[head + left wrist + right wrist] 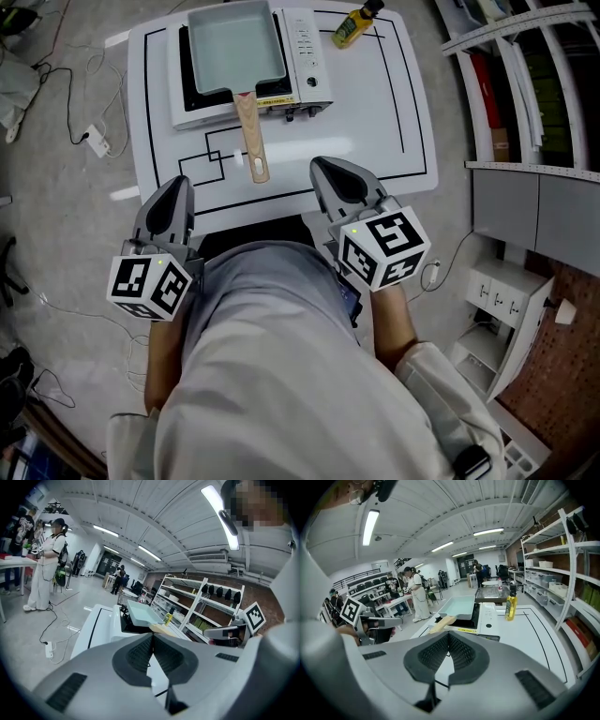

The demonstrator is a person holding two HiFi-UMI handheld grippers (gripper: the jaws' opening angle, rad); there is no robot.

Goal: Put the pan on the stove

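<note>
On table (375, 131), stove (305, 56) sits far-left w/ pan (234, 42) on top, its handle (250, 131) sticking out over tabletop toward near edge. Just right of stove, at back: bottle (356, 25). At near edge: L gripper (178, 187) & R gripper (323, 169), handle's end roughly btwn them. Right of table: shelves (525, 56).

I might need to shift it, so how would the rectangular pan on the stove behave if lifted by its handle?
The pan looks rigid, so it probably won't flex. Its body lies well beyond the long wooden handle, so it would likely dip forward. It appears empty, so probably fairly light.
</note>
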